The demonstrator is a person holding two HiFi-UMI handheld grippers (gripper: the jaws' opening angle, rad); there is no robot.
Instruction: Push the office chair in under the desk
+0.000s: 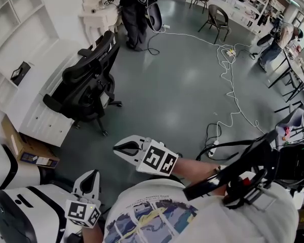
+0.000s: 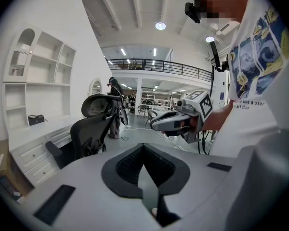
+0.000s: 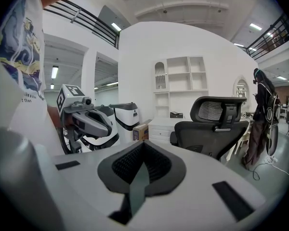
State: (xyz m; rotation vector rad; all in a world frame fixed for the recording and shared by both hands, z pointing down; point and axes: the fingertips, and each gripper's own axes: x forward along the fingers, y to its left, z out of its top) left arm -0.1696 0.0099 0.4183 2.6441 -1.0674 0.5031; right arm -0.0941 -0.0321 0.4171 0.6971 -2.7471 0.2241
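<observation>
The black office chair (image 1: 88,82) stands on the grey floor, its seat turned toward the white desk (image 1: 38,118) along the left wall and its back toward me. Both grippers hang in the air short of it, touching nothing. My left gripper (image 1: 91,173) is low at the left, shut and empty. My right gripper (image 1: 116,147) is a little further forward, also shut and empty. In the left gripper view the chair (image 2: 94,129) is ahead at the left, and the right gripper (image 2: 159,121) crosses from the right. The right gripper view shows the chair (image 3: 216,129) ahead at the right.
A cardboard box (image 1: 25,148) lies on the floor beside the desk. A white and black machine (image 1: 10,186) stands at the lower left. White cables (image 1: 230,85) trail across the floor at the right. A person (image 1: 134,14) stands beyond the chair, with more chairs (image 1: 218,19) further back.
</observation>
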